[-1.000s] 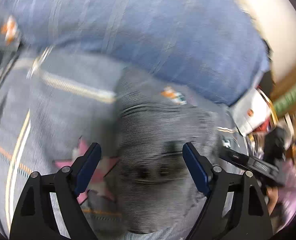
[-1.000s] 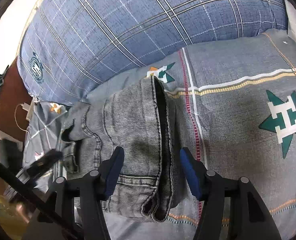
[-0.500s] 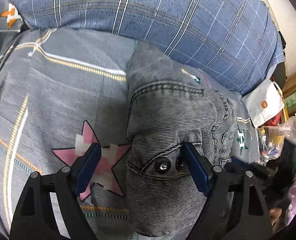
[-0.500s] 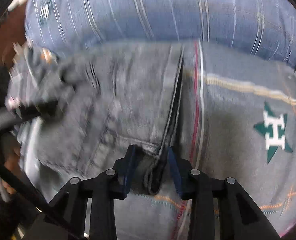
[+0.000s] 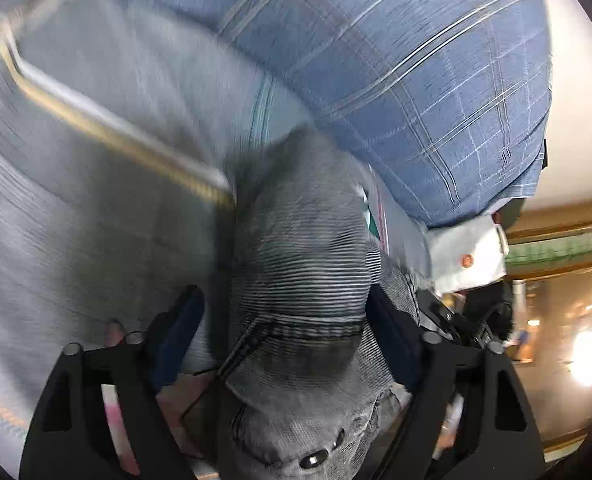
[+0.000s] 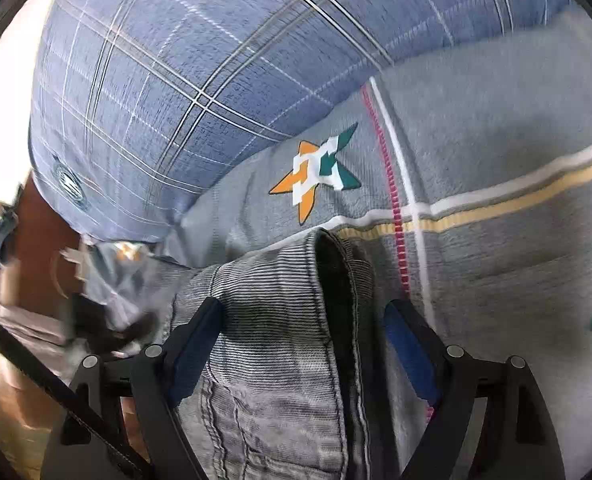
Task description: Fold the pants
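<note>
Left tongs [image 5: 284,344] being closed further around bunched grey denim pants [image 5: 303,280], pads not visibly pressing; right tongs [image 6: 303,348] just being opened, released, straddling pants edge. Pants being left on grey patterned bedsheet [image 6: 495,140] near blue plaid pillow [image 6: 200,72]. Risk: fold being undone if thick layers spring back.

No wording reads clearly: the white bag [image 5: 469,258] bears a small orange logo, the plaid pillow [image 6: 184,92] a round emblem, both illegible.
</note>
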A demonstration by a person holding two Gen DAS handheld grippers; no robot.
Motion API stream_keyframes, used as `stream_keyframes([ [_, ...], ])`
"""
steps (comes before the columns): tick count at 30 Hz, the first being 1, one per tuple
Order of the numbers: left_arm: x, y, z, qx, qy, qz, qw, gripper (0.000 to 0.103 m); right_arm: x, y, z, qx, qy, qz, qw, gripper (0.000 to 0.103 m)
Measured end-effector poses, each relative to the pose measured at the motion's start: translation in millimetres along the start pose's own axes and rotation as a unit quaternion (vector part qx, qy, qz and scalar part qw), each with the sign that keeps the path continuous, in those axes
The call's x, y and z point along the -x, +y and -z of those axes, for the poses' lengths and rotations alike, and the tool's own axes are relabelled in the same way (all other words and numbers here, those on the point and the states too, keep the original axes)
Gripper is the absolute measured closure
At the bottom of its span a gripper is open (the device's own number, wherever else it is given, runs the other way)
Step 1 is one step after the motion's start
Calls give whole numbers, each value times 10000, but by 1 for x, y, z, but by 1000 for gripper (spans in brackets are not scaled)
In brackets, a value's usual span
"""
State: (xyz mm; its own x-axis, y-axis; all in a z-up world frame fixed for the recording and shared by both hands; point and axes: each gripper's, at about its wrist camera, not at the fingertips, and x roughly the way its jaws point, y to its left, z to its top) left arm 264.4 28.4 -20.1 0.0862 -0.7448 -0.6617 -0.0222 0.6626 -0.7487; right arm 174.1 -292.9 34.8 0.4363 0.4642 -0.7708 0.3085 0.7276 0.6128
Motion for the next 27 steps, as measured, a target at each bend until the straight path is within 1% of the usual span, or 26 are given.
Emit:
stream_keyframes([
  [1,-2,3,-2,74,-1,82,9999,30,-3,-2,-1,-15,57,-21,10000,21],
  [3,-1,5,-4,221,-114,181,9995,30,-8,-2,-1,4,176,-44,9998,22],
  [4,0,4,-5,216,-192,154,9995,30,-11,-1,0,48,202,-28,9998,27],
  [5,1,4,-4,189,-365,36,9991,30,-13,1,-1,139,193,16,9997,31],
  [6,1,3,-3,140,-427,-64,9990,31,-14,3,-1,208,178,45,9996,31],
  [7,0,3,-1,100,-424,-69,9990,51,-16,5,-1,281,151,48,9995,40],
  [8,0,-1,1,-8,-366,40,9993,63,-19,4,-3,321,155,71,9993,51],
  [9,3,-5,3,-114,-368,-10,9993,65,-19,6,-2,354,131,185,9991,58],
  [10,7,-11,5,-266,-415,-88,9987,74,-15,16,1,565,108,221,9981,70],
  [11,13,-19,8,-395,-450,-162,9981,76,-12,23,3,715,54,268,9971,75],
  [13,30,-27,14,-412,-543,-139,9976,77,3,40,7,973,-153,307,9947,79],
  [14,45,-31,20,-435,-629,-75,9970,77,9,44,8,1045,-231,268,9939,89],
  [16,69,-39,28,-572,-858,-94,9946,77,25,60,10,1203,-410,-184,9917,89],
  [17,83,-40,32,-601,-974,3,9934,77,29,67,11,1297,-481,-278,9900,89],
  [19,94,-40,28,-605,-1082,78,9923,77,31,82,13,1551,-656,-320,9852,89],
  [21,90,-35,20,-650,-1142,-158,9912,77,21,82,9,1447,-622,-340,9869,89],
  [23,78,-19,11,-519,-1288,-374,9896,77,0,79,4,1330,-530,-256,9894,89],
  [24,71,-13,6,-520,-1361,-504,9880,74,-15,77,1,1342,-506,-72,9896,89],
  [25,61,-11,1,-558,-1361,-740,9864,69,-25,75,0,1348,-484,135,9896,86],
  [26,53,-9,-4,-557,-1268,-1023,9851,69,-34,70,0,1304,-428,350,9899,76],
  [27,47,-4,-8,-474,-1148,-1267,9841,68,-40,66,0,1230,-339,552,9903,71],
])
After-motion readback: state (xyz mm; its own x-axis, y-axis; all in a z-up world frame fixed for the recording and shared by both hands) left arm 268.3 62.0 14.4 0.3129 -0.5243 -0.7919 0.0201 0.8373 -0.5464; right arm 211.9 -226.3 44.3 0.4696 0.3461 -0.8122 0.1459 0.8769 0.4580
